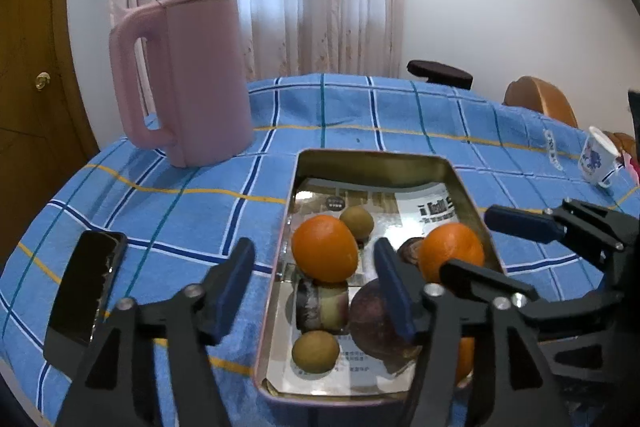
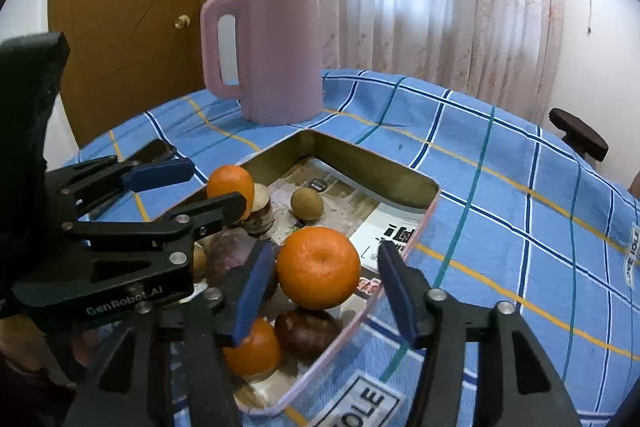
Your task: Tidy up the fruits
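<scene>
A shallow metal tray (image 1: 472,203) sits on the counter (image 1: 180,219), which is covered by a blue checked cloth, and holds the fruit. In the left wrist view the left tongs (image 1: 316,287) fill the lower middle of the frame, spread open over the tray and holding nothing. Between their blue pads lies an orange (image 1: 325,249), with a small greenish-brown fruit (image 1: 357,222) just behind it and another (image 1: 315,351) lower down, near the tray's front edge. A dark purple fruit (image 1: 374,319) rests beside the right-hand pad.

In the right wrist view the right tongs (image 2: 320,291) are also open, at the lower centre, with a second orange (image 2: 319,267) sitting between the pads; no pad visibly presses it. A third orange (image 2: 254,349) and a dark brown fruit (image 2: 308,331) lie just below it in the tray.

A pink jug (image 1: 192,79) stands at the upper left, behind the tray. A patterned cup (image 1: 598,163) lies at the right edge.
</scene>
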Tool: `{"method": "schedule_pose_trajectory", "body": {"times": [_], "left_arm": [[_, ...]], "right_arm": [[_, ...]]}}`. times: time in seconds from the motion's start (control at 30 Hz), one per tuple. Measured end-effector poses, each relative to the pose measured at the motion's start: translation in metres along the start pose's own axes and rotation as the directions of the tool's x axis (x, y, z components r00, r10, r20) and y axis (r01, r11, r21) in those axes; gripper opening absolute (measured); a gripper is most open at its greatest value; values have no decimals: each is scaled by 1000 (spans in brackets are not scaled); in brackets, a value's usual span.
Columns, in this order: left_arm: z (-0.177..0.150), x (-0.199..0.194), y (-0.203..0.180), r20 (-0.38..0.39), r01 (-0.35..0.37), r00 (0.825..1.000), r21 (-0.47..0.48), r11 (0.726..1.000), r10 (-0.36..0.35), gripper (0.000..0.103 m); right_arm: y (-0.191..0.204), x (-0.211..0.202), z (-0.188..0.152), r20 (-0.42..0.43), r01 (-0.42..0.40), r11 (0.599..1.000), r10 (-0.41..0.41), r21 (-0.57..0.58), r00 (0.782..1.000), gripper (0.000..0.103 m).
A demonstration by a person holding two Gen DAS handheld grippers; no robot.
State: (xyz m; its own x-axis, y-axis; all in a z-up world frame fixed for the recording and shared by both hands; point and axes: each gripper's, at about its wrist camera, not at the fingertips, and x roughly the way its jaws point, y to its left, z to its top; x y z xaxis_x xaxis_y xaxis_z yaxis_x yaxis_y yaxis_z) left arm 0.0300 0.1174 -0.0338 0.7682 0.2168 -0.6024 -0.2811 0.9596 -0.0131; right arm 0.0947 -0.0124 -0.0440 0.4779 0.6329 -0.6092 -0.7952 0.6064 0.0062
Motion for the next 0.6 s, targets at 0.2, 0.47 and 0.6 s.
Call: {"method": "schedule_pose_trajectory", "body": {"times": [0.2, 0.47, 0.6], "left_arm": [[3, -28, -1, 68, 9, 998, -15, 1000, -8, 91], [5, -49, -8, 108, 8, 994, 6, 1000, -8, 98], [4, -53, -8, 114, 5, 993, -7, 1000, -4, 100]], "right_arm": [[-1, -33, -5, 54, 80, 997, -80, 4, 995, 68], [0, -64, -6, 108, 140, 990, -140, 8, 984, 69], [-4, -71, -9, 120, 160, 987, -162, 23, 979, 69]]}}
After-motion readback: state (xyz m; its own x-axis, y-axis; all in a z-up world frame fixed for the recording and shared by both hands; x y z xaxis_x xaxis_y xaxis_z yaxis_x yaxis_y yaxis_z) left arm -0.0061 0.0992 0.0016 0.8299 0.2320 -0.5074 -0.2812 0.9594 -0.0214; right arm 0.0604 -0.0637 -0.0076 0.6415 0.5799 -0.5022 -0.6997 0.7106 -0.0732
